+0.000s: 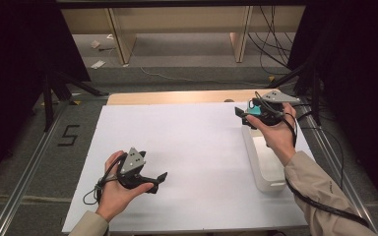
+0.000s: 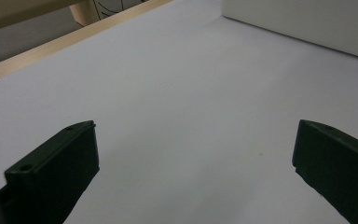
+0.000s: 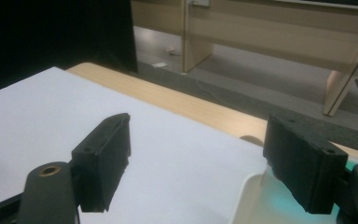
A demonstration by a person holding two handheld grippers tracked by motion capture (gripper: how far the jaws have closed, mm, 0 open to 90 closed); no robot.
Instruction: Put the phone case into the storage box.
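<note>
While the left gripper rests low over the near left part of the white sheet that covers the table, its jaws stand wide apart with nothing between them; in the left gripper view only bare white surface lies in the gap. The left hand holds it with the jaws pointing toward the right side of the table.

The right gripper is held at the far right of the table, over the far end of the white tray, a long rectangular container lying along the right edge of the sheet. Its jaws are parted, somewhat short of their widest, and nothing is gripped. In the right gripper view the left jaw hangs over the white sheet and the right jaw over the tray's rounded corner; a teal glow shows on the tray wall below that jaw, source not discernible. In the high view a teal part sits on the gripper body just above the right hand.

The tray's long white side shows at the top right of the left gripper view, well apart from the left jaws.

A light wooden table edge borders the sheet on the far side. Beyond it, grey floor and wooden furniture legs.
</note>
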